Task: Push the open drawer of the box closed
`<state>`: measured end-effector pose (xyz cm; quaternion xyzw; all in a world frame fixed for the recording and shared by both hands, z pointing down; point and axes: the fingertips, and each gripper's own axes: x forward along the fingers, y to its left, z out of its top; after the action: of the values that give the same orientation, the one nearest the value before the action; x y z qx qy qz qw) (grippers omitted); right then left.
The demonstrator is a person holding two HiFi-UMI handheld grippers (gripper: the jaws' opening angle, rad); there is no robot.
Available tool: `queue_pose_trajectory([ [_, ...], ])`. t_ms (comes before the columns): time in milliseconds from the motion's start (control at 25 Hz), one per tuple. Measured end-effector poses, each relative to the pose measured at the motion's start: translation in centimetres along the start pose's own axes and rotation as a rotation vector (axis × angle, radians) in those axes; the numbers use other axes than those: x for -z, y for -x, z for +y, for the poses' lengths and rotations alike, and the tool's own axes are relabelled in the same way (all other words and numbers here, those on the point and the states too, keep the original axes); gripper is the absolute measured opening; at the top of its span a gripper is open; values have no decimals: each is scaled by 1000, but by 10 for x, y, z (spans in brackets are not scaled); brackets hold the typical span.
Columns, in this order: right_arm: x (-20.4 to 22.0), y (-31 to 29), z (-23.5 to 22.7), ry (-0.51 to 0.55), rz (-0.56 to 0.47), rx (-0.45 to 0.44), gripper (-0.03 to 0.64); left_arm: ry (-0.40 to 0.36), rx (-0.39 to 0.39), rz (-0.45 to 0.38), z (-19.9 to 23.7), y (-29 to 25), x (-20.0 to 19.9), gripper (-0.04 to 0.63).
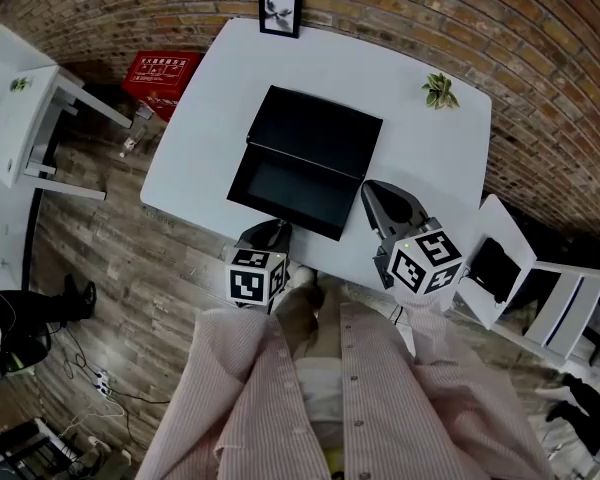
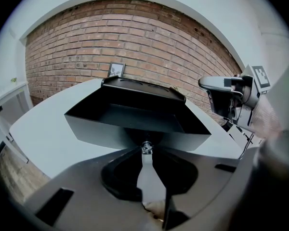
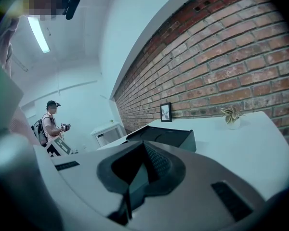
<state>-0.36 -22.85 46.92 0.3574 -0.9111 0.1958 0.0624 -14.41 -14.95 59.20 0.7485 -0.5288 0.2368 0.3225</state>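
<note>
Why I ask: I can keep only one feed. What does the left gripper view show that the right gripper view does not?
Only the left gripper view: the drawer knob, pinched by the left gripper, and the right gripper from the side. Only the right gripper view: a standing person, a ceiling light, the right gripper's own closed, empty jaws. Both: the black box with its open drawer, framed picture, brick wall, white table.

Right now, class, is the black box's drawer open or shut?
Open. The drawer juts out of the box toward the person, its empty inside showing; the left gripper pinches its knob.
</note>
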Motion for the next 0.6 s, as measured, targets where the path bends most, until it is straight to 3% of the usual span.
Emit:
queue_pose_trajectory([
  [600,2,-2,-1,3,3,-4,3,0,-5,12,-1,3,-4,58],
])
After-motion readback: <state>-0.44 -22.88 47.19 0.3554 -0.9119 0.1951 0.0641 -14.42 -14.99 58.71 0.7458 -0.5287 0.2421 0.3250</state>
